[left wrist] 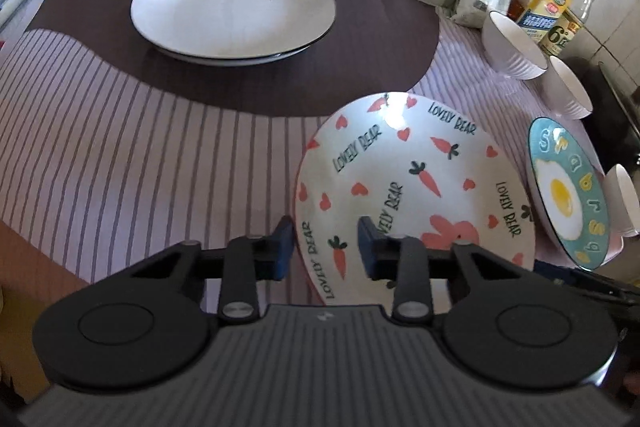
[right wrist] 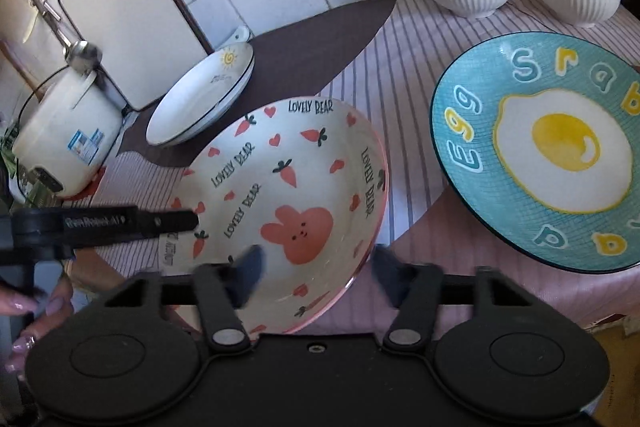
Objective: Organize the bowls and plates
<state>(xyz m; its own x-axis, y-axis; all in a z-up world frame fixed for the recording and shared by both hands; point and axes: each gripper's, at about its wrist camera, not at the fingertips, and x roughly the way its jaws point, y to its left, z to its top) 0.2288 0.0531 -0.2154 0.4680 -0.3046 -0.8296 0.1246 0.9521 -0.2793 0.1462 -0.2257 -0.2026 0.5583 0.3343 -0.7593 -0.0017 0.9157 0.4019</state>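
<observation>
Risk entry: rabbit plate (right wrist: 280,203) on the striped cloth (left wrist: 120,147), both my grippers straddling its near rim, left gripper (left wrist: 326,247) and right gripper (right wrist: 316,275) apart, not clamping. Uneven closing could tip it toward the egg plate (right wrist: 540,155).

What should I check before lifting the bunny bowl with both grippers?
1. Left gripper straddles bunny bowl rim: ok.
2. Right gripper straddles its rim: ok.
3. Pads pressing the rim: not ok, gaps show.
4. Egg plate apart from bowl: ok.
5. Nothing on sun plate: ok.
</observation>
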